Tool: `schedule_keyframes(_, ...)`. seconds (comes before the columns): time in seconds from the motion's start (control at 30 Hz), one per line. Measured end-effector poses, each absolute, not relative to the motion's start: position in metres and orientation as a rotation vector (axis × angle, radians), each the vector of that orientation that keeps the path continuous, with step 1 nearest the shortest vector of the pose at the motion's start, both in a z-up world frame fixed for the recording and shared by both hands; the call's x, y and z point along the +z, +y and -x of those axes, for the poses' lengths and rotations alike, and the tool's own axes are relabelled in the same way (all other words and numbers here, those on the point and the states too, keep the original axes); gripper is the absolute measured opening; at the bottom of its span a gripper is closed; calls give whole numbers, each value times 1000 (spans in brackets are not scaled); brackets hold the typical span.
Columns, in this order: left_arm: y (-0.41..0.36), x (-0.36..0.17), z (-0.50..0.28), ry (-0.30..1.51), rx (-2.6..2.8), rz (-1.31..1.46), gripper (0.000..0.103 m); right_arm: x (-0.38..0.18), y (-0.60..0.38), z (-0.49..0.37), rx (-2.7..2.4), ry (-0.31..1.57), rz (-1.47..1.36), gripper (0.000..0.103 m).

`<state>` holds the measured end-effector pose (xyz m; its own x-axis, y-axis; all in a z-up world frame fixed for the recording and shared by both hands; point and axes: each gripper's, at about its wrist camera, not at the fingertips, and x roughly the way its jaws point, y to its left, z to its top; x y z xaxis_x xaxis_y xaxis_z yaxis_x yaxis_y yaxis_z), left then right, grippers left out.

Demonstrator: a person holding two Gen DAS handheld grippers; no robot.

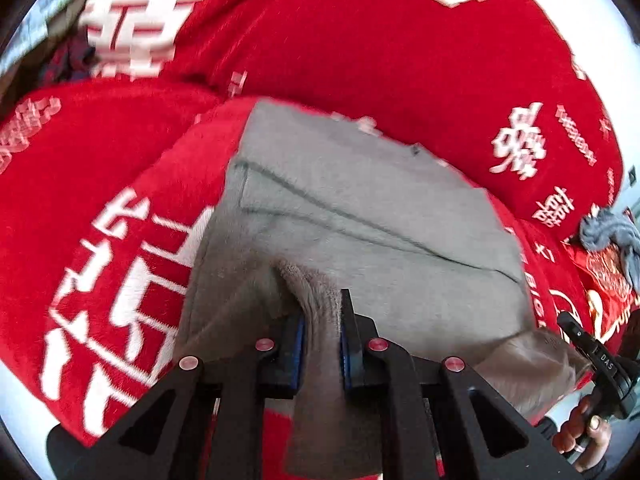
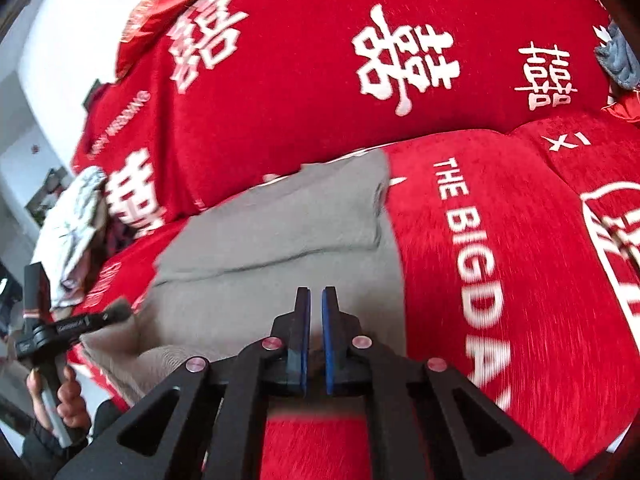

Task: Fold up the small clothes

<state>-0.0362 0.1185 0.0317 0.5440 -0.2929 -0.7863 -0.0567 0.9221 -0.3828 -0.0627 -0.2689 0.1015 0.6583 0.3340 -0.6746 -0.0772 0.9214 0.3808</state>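
Grey garment (image 1: 360,208), some soft fleecy piece, lay spread on the seat of a sofa covered in a red throw (image 1: 360,40) printed with white characters and the words THE BIG DAY. The near edge of it was lifted off the seat at both corners.

The left gripper (image 1: 322,320) had its blue-padded jaws pinched down to a narrow gap with a thick fold of the grey fabric bunched between them, so it clearly had hold of that edge. The cloth ran up from the pads and draped away over the seat cushion.

The right gripper (image 2: 315,312) had its jaws nearly touching, just a sliver between the blue pads. Grey fabric sat right behind and under the fingertips, and in the left wrist view that same gripper showed at the right edge with the corner of the garment stretched up to it, so it looked like it was clamped on the cloth too, though the blur made the exact pinch hard to see from its own camera.

A hand (image 2: 68,400) gripped the handle of the left gripper, at the lower left of the right wrist view. A white patterned cloth (image 2: 72,232) sat bunched at the sofa's left end, and a blue-grey cloth (image 2: 616,60) lay off at the right end.
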Motion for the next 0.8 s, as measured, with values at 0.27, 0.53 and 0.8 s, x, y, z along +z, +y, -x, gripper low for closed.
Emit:
schedule_keyframes(0.27,136,20,47,981,-252,511,95,83,-262,61,264,873,-301,19)
schedule_keyframes(0.53,138,37,59,958,-280,488,100,97,-269,106,347,816,-268,65)
schedule_keyframes(0.8,139,22,45,1091,-330,596,100,60,-242,80,414,1005,-511,58)
